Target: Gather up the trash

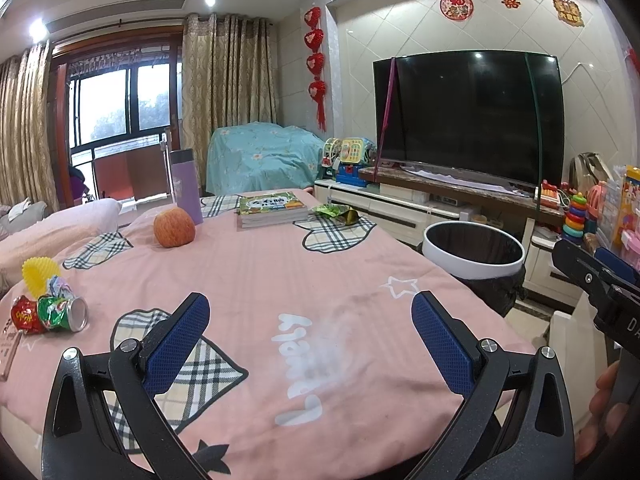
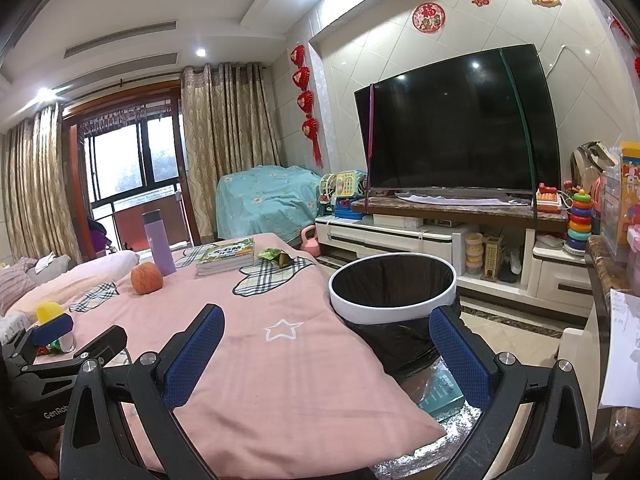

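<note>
A crushed green can (image 1: 64,312) lies with a red wrapper (image 1: 25,316) and a yellow paper cup liner (image 1: 40,276) at the left edge of the pink-covered table (image 1: 280,280). A green snack wrapper (image 1: 338,212) lies at the far side; it also shows in the right wrist view (image 2: 278,257). A white-rimmed bin with a black bag (image 2: 394,292) stands right of the table, also in the left wrist view (image 1: 474,258). My left gripper (image 1: 310,316) is open and empty above the table's near part. My right gripper (image 2: 326,332) is open and empty, between table edge and bin.
An apple (image 1: 175,227), a purple flask (image 1: 186,188) and a stack of books (image 1: 272,210) sit on the far part of the table. A TV (image 1: 468,116) on a low cabinet with toys stands behind the bin. A pink kettlebell (image 2: 310,242) is on the floor.
</note>
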